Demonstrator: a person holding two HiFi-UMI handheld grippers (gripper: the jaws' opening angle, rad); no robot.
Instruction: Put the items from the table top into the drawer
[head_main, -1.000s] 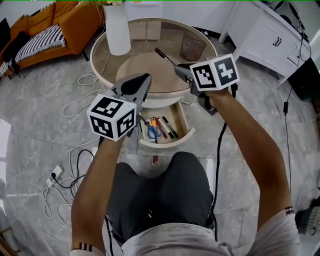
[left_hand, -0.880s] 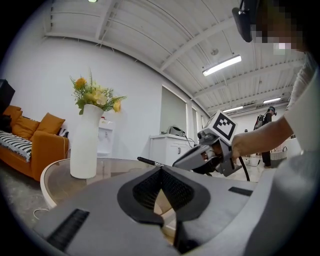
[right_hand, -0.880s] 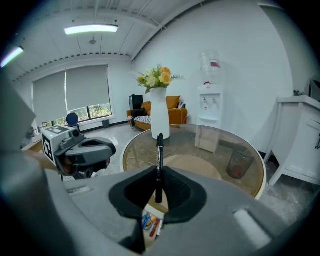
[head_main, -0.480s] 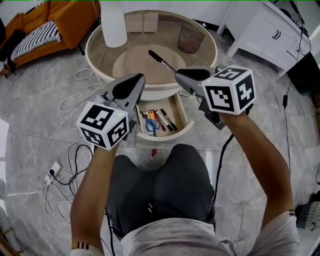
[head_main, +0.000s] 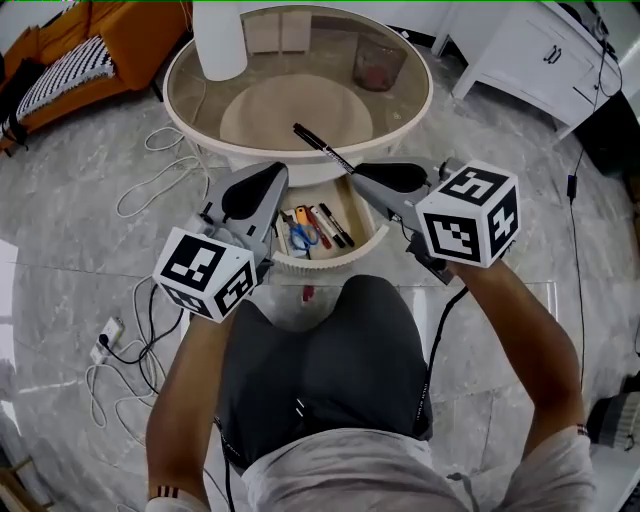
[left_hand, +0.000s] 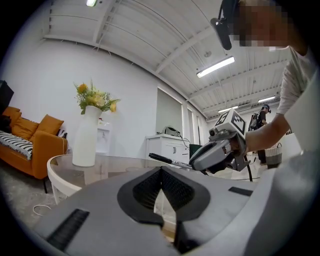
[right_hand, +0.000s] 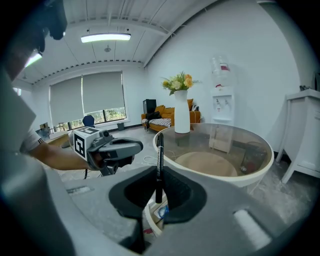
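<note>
The left tongs (head_main: 274, 176) were clenched on nothing, their tips meeting in the left gripper view, and they hung just beside the left corner of the open cream drawer (head_main: 335, 262). The right tongs (head_main: 354, 170) were grasping a slim black marker pen (head_main: 322, 147) by one end. The pen was in the air over the near edge of the round glass-topped counter (head_main: 400, 100), above the back of the drawer, with its free end slanting out over the glass.

Red and black pens and a blue-handled item already lay in the drawer, so the step seemed to be dropping this marker in. To do it well, the marker should come back clear of the near edge, turn to lie along the other pens, and sink low into the drawer before release, so it neither bounces out nor lands crosswise.

The left tongs sat close to that path, and the person's lap was right under the drawer front. Around stood an orange sofa (head_main: 70, 55), loose white cables (head_main: 150, 190) on the floor, a tall white vase (head_main: 218, 35) at the counter's far left edge, and a white cabinet (head_main: 540, 55).
</note>
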